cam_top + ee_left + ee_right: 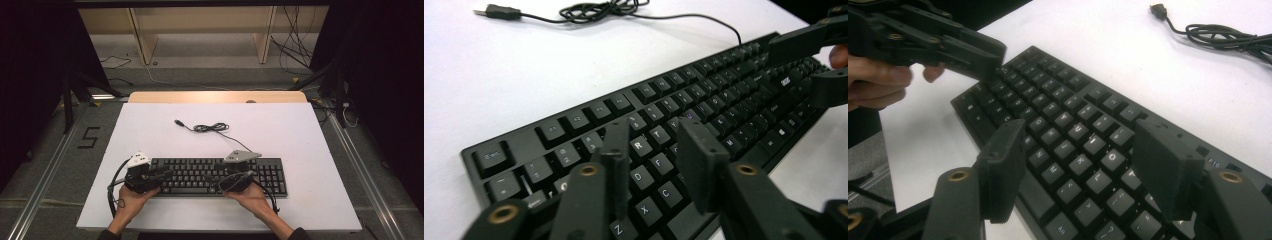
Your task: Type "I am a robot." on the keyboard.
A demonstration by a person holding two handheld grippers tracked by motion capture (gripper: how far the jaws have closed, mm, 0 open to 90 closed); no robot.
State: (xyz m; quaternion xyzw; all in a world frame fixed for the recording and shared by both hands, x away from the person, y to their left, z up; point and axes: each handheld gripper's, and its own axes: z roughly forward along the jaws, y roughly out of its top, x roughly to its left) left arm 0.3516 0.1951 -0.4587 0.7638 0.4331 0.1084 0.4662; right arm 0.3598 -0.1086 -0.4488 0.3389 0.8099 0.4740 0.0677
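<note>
Keyboard [220, 175] lies crosswise (cable [212, 128] trailing away).

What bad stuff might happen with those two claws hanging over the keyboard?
The left claw sits low over the letter keys of the keyboard; a dip might press or scrape a key. The right claw hangs open above the keys and might bump them too. The loose cable behind could snag if the keyboard slides.

i'm in a lab: my white counter [150, 130] sits between black curtains [30, 60], floor rails [45, 175], loose cables [295, 50], and wooden shelving [200, 25].
</note>
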